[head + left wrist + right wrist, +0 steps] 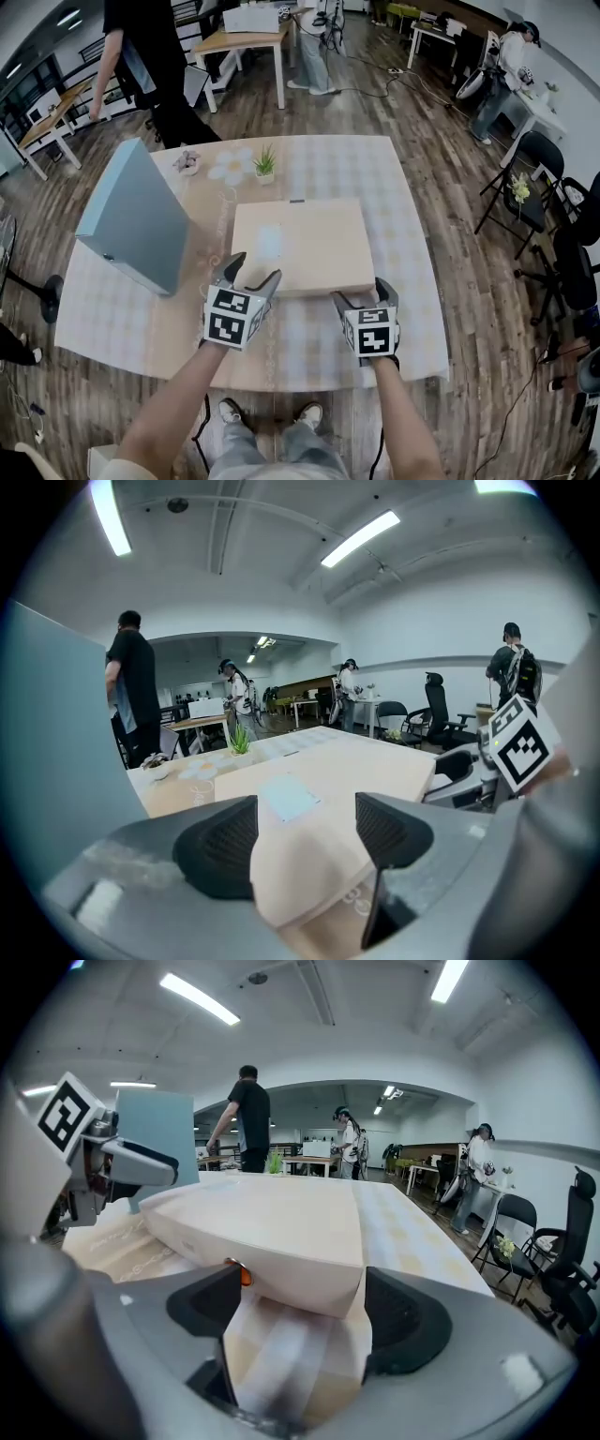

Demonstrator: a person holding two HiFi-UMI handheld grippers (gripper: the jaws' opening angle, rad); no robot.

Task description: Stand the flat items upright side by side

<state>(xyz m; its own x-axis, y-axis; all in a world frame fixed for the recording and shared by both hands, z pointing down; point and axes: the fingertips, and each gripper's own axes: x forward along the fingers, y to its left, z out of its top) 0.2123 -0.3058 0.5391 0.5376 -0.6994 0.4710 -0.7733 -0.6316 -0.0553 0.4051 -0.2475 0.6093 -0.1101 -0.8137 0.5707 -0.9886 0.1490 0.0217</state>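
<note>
Left gripper (253, 269) and right gripper (363, 292), jaws wide and gripping nothing, are straddling the near corners of a flat beige box (300, 244), which looks stiff, light and liftable there.

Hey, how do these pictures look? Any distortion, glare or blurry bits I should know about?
Head view: strong fisheye, so the table edges bow; the lighting is even and the shadows soft. Left gripper view: round black border, the ceiling light is blown out, and the left gripper close up looks soft. Right gripper view: same round border and a glaring light strip; the tan box is fairly sharp, the cloth below it smeared.
</note>
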